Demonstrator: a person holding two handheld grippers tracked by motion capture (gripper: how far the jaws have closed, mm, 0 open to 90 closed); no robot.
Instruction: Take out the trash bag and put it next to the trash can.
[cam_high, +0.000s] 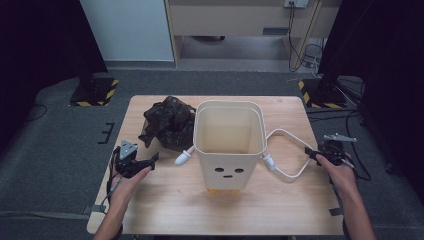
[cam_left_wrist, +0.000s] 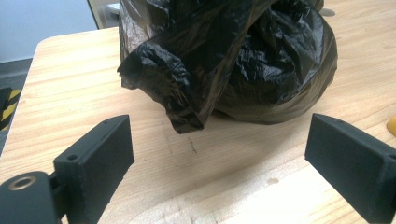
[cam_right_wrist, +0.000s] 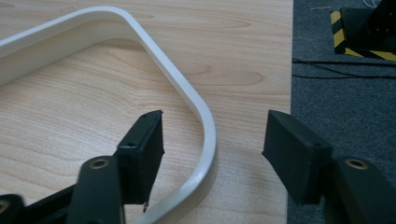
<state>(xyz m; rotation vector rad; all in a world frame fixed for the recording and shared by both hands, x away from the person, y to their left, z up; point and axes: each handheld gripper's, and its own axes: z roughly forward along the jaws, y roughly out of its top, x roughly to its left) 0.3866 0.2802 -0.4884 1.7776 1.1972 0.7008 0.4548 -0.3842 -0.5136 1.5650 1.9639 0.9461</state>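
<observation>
A tall cream bin (cam_high: 229, 145) with a little face stands in the middle of the bench (cam_high: 165, 205). A black bag (cam_high: 167, 122) lies just left of it. The left gripper (cam_high: 150, 162) sits near the bag. The right gripper (cam_high: 311, 152) is at the white handle (cam_high: 290, 155).

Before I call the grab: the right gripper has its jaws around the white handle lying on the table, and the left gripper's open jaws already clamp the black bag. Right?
Not quite. The left gripper is open but clamps nothing: in the left gripper view the black bag lies ahead of the jaws, apart from them. The right gripper does straddle the white handle, pads not pressing it.
</observation>
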